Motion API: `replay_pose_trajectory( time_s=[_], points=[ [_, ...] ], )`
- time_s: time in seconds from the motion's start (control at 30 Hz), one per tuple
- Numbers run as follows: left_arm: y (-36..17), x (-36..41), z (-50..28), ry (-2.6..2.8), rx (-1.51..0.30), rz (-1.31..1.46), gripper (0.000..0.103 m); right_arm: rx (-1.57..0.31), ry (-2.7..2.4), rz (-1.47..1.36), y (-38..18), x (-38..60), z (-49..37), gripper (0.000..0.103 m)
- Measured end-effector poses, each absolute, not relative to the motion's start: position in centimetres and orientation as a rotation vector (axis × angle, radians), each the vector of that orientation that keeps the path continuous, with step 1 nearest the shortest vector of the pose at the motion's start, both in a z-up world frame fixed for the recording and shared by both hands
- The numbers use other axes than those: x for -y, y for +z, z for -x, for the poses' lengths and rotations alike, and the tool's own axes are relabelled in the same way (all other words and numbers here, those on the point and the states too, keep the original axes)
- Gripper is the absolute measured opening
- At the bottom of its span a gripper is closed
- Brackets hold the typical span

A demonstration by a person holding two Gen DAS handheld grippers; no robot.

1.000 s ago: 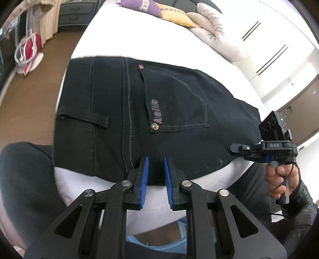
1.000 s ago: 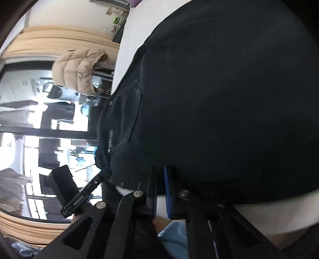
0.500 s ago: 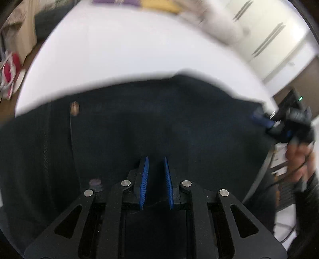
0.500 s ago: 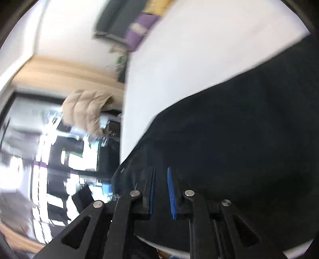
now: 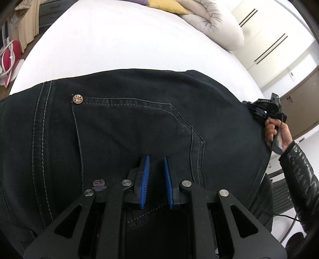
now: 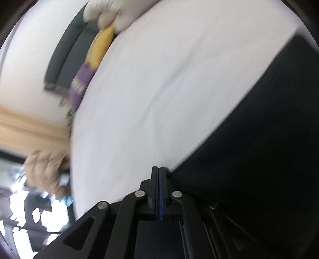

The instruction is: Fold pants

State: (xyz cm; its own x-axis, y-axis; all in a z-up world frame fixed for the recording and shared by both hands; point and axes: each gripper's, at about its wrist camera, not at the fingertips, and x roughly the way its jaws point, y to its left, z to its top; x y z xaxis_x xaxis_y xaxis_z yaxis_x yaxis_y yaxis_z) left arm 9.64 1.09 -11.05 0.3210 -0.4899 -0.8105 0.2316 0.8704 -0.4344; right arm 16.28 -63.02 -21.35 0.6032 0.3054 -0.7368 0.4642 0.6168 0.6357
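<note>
Black jeans (image 5: 129,127) lie folded on the white bed (image 5: 123,43), back pocket and brass rivet facing up. My left gripper (image 5: 155,161) is low over the pocket, its blue pads apart, nothing between them. My right gripper (image 5: 259,111) is at the jeans' right edge, held by a hand. In the right wrist view my right gripper (image 6: 159,171) has its jaws pressed together beside the edge of the black jeans (image 6: 259,151); no cloth shows between the pads. That view is blurred.
A white duvet (image 5: 217,25) and yellow and purple pillows (image 5: 165,5) lie at the bed's far end. White wardrobe doors (image 5: 265,45) stand on the right. Wooden floor with red and white items (image 5: 9,57) is on the left.
Both grippers have moved forward over the jeans. The right gripper's jaws have closed. The left gripper's pads stay apart, now over the back pocket.
</note>
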Motion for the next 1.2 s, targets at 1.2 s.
replay_pose_trajectory(
  time_s=[1.2],
  points=[
    [-9.2,-0.8,-8.2,-0.430,-1.113,0.246,0.016,-0.858,0.309,-0.992,-17.3,50.2,-3.8,0.009]
  ],
)
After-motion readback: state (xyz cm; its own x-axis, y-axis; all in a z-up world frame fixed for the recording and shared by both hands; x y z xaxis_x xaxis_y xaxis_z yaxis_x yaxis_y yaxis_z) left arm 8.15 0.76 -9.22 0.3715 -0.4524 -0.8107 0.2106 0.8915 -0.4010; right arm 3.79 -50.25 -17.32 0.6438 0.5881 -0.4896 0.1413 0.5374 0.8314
